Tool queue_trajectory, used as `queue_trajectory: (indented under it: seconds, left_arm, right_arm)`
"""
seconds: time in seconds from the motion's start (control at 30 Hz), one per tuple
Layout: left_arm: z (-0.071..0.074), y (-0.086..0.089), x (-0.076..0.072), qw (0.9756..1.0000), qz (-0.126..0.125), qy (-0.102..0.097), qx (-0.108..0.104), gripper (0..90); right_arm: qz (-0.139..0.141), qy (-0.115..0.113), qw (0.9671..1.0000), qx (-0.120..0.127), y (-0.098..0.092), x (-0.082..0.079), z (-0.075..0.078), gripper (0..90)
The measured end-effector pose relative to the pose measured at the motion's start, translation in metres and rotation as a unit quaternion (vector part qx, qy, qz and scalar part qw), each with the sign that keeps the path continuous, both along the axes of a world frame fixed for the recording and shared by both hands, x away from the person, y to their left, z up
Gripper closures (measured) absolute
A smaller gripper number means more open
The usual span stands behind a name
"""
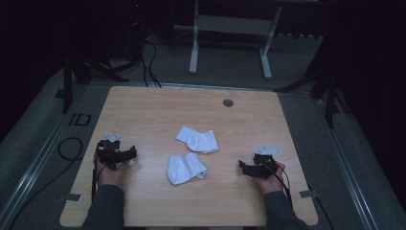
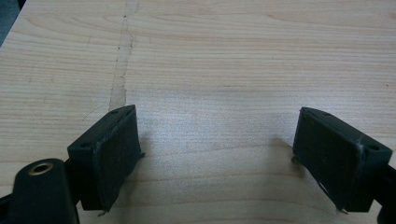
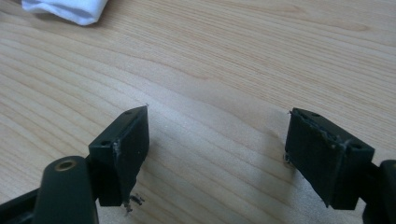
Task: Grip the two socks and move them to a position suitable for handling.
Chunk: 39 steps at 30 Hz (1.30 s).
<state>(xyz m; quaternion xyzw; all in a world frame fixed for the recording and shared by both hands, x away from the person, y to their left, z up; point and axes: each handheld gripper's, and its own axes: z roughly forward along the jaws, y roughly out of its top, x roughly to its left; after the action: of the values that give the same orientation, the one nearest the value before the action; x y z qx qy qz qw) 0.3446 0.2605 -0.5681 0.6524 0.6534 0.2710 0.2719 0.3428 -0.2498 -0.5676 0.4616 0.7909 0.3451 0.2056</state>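
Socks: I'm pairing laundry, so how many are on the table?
2. One sock lies mid-table; the other sock lies just nearer the person, between the two grippers. None looks hidden.

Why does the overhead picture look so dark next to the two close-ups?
High view: dim all round, the floor nearly black, though the table and two white socks stay readable. Left gripper view: brighter, a pale sheen on the wood, soft shadows under the open left gripper. Right gripper view: evenly lit, the open right gripper casting soft shadows.
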Motion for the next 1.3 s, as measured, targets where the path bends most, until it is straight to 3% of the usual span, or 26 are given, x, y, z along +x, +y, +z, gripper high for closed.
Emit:
queue_trajectory:
  seconds: [0.3, 0.4, 0.6, 0.73, 0.93, 1.3]
  left_arm:
    - [0.000, 0.000, 0.000, 1.0000, 0.000, 0.000, 0.001, 14.8]
    - [0.000, 0.000, -0.001, 1.0000, -0.004, -0.001, 0.001, 16.1]
    - [0.004, 0.000, -0.006, 0.9997, -0.024, -0.003, 0.001, 35.5]
    - [0.005, 0.000, -0.008, 0.9993, -0.039, -0.003, 0.001, 45.7]
    - [0.005, -0.001, -0.008, 0.9987, -0.050, -0.005, 0.000, 53.9]
    - [0.007, 0.002, -0.010, 0.9984, -0.056, -0.002, -0.012, 70.9]
  right_arm:
    - [0.012, 0.016, 0.9998, -0.006, 0.002, -0.001, 0.003, 23.4]
    - [0.026, 0.026, 0.9992, -0.017, 0.006, -0.002, 0.008, 34.8]
    - [0.076, 0.020, 0.9941, -0.075, 0.018, -0.012, 0.022, 53.8]
    - [0.096, 0.014, 0.9917, -0.084, 0.025, -0.014, 0.034, 60.1]
    - [0.125, 0.018, 0.9874, -0.095, 0.039, -0.013, 0.044, 71.6]
    - [0.173, -0.006, 0.9797, -0.101, 0.068, -0.013, 0.050, 87.3]
